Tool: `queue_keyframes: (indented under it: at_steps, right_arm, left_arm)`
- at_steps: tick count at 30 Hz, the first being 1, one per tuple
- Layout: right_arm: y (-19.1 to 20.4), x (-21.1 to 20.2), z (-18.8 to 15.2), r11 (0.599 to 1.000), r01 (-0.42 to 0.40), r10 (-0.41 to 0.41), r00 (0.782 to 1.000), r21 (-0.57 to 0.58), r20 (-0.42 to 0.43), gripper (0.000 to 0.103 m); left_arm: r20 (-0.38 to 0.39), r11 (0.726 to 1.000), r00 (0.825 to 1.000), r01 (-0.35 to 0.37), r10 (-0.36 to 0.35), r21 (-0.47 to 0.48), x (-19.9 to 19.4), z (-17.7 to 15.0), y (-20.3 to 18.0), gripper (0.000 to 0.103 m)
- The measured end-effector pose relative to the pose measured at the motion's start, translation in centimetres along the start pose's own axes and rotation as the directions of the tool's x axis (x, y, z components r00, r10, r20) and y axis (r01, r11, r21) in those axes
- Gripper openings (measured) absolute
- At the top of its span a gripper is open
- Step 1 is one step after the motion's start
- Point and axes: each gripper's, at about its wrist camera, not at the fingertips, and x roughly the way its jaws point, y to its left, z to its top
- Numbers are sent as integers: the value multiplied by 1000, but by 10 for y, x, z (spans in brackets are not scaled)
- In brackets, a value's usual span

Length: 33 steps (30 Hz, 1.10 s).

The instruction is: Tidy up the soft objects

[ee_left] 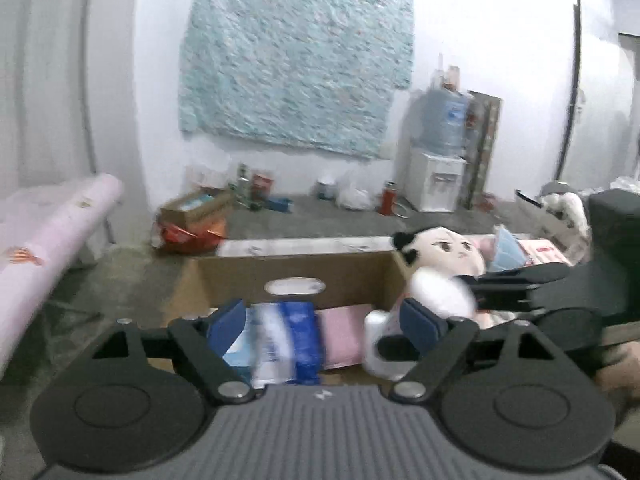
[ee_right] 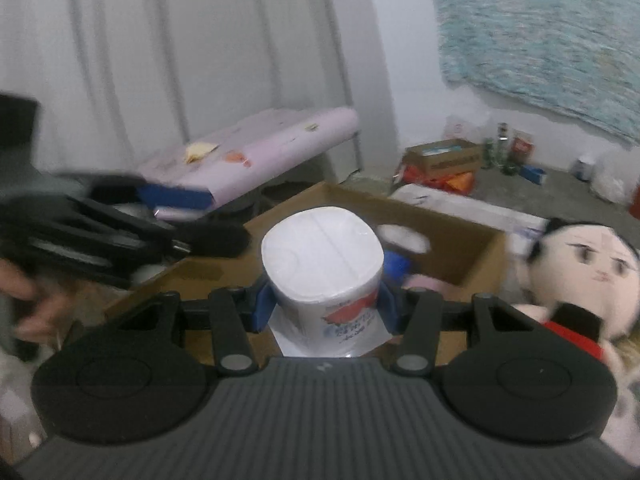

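A: Right wrist view: cardboard box [ee_right: 460, 248] dead ahead and just below, open top. Doll [ee_right: 592, 276] beside its right wall.

B: Load?

A: Right gripper [ee_right: 326, 300] clamped on a wrapped paper roll [ee_right: 320, 264], upright, axis vertical, poised over the near rim.

B: Left side?

A: Left gripper [ee_left: 324, 316] spread wide, holding nothing; tissue pack [ee_left: 288, 340] already in the box. Right is nearer, likely lowers straight in.

The cardboard box [ee_right: 472, 254] is matt brown, while the toilet paper roll [ee_right: 320, 256] wears smooth, slightly glossy plastic wrap. To its right, the plush doll [ee_right: 596, 276] is soft cloth, and the right gripper [ee_right: 322, 306] has blue pads [ee_right: 264, 308] on matt black plastic arms.
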Motion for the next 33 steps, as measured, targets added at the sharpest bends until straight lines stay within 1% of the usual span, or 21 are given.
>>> queue_keyframes:
  at_steps: [3,5,7,9,11,13,15,17,19,20,21,22,23,24,25,26,27,28,29,31,33]
  right_arm:
    - [29,36,12,998,-41,39,998,-49,-43,48]
    - [48,65,26,995,-80,74,993,-62,-88,48]
    - [65,98,38,993,-94,82,985,-74,-149,46]
    - [81,127,42,990,-72,45,977,-125,-210,44]
    - [91,154,40,986,-70,25,959,-149,-281,43]
    - [88,163,36,988,-59,12,950,-143,-311,43]
    - [75,158,30,994,-54,21,950,-100,-311,43]
    - [57,146,29,998,-36,22,952,-42,-306,44]
    - [38,127,25,999,-21,12,953,-27,-302,45]
    - [31,119,22,999,-18,6,952,-34,-307,45]
    - [25,115,19,999,-12,-1,950,-41,-312,45]
    - [22,109,15,998,-8,-11,946,-55,-325,45]
    - [20,107,11,997,-6,-19,943,-74,-333,45]
    - [18,106,7,995,1,-34,940,-96,-341,45]
    - [17,107,2,992,11,-53,936,-122,-348,45]
    - [17,107,-3,991,20,-67,933,-136,-353,45]
    - [16,107,-7,991,24,-71,931,-135,-358,45]
    - [14,105,-12,992,30,-74,931,-126,-358,45]
    - [12,105,-16,993,33,-73,930,-114,-361,45]
    - [14,105,-23,992,18,-61,931,-122,-360,44]
    - [20,103,-27,988,12,-66,931,-151,-358,45]
  left_arm:
    - [2,998,998,-66,66,-5,-16,-7,14,85]
    - [-17,994,995,-102,101,-41,-16,-12,28,85]
    - [-51,985,989,-145,141,-98,-11,-19,45,80]
    - [-71,979,987,-153,145,-133,-9,-27,59,79]
    - [-93,977,986,-152,139,-147,-8,-33,67,79]
    - [-115,980,986,-137,121,-142,-6,-39,69,79]
    - [-154,990,985,-96,79,-105,0,-47,66,79]
    - [-225,999,974,-33,23,-40,14,-52,54,79]
    - [-327,997,944,60,-41,50,37,-58,36,79]
    - [-368,992,928,93,-57,81,49,-62,26,76]
    - [-400,988,914,115,-66,100,62,-64,18,67]
    - [-419,988,906,118,-65,101,72,-65,14,62]
    - [-452,989,889,121,-70,85,87,-63,11,57]
    - [-482,988,872,135,-84,73,98,-63,8,56]
    - [-494,985,865,149,-89,83,107,-62,5,57]
    - [-485,980,872,146,-64,133,112,-59,-1,54]
    - [-487,974,873,121,-14,190,117,-58,-6,40]
    - [-481,967,876,103,22,232,120,-56,-7,39]
    - [-488,967,872,104,24,234,123,-54,-3,35]
    - [-484,971,874,86,34,225,130,-50,7,34]
    - [-464,962,880,33,100,271,143,-46,11,27]
